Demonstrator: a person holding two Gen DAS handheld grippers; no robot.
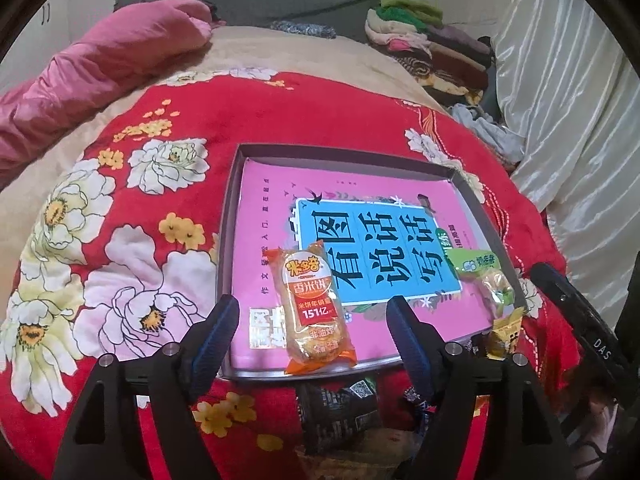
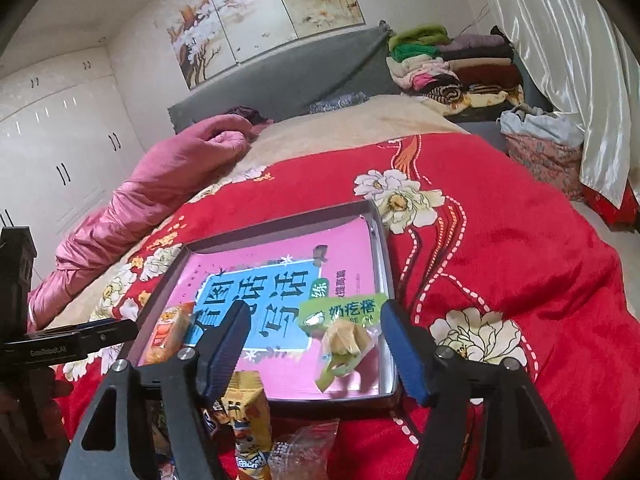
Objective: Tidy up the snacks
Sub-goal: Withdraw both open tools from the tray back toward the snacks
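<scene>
A shallow grey tray (image 1: 236,216) (image 2: 382,248) with a pink book inside lies on the red flowered bedspread. An orange rice-cracker packet (image 1: 314,308) (image 2: 168,332) rests at the tray's near edge. It lies between the blue pads of my left gripper (image 1: 312,312), which stands open and does not touch it. A green-topped milk-candy packet (image 2: 344,332) (image 1: 480,276) lies in the tray's near right corner. It sits loose between the jaws of my open right gripper (image 2: 316,324). Several more packets (image 2: 248,412) (image 1: 344,400) lie on the bedspread just in front of the tray.
A pink quilt (image 1: 100,68) (image 2: 168,176) lies bunched along the bed's left side. Folded clothes (image 1: 424,44) (image 2: 452,60) are stacked at the far right by a white curtain (image 1: 560,80). A grey headboard (image 2: 288,76) closes the far end. White wardrobes (image 2: 52,136) stand at the left.
</scene>
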